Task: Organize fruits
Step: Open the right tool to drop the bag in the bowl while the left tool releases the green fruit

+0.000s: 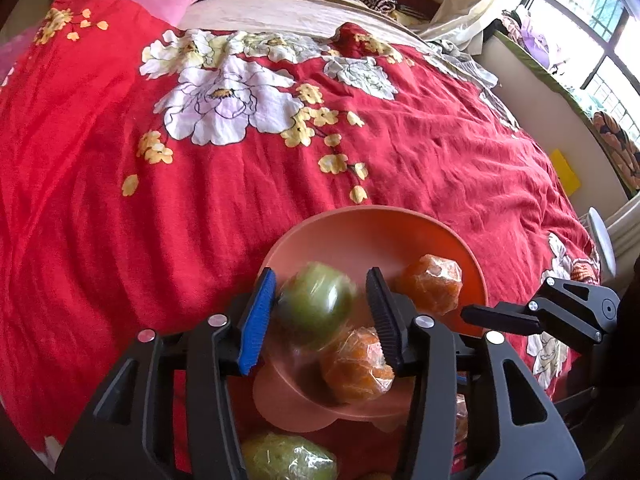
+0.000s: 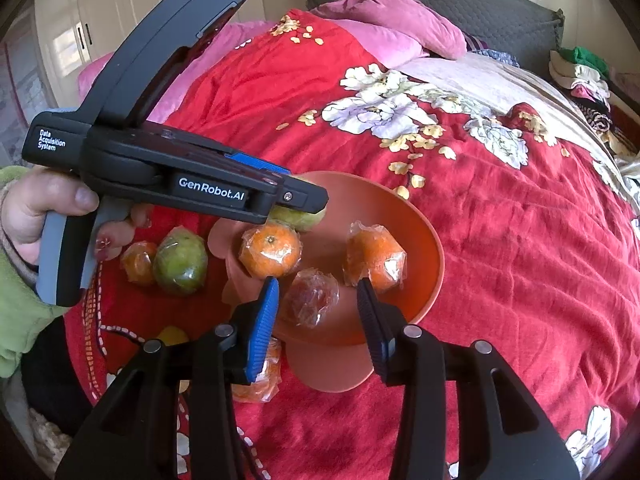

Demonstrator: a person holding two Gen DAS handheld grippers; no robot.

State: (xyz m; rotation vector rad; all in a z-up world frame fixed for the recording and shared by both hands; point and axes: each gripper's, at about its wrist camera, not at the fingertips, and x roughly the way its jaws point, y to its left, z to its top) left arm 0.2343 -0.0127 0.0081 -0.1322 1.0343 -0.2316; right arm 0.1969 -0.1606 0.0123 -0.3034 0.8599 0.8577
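An orange-pink bowl sits on the red bedspread; it also shows in the right wrist view. My left gripper is open over the bowl, with a blurred green fruit between its fingers, touching the blue pad and apart from the black one. Wrapped oranges lie in the bowl. In the right wrist view my right gripper is open above a wrapped orange in the bowl, beside two others. The left gripper hides most of the green fruit.
Outside the bowl on the left lie a wrapped green fruit, a wrapped orange and another orange by the bowl's foot. A yellow fruit lies nearer. Pink pillows and clothes are at the bed's far end.
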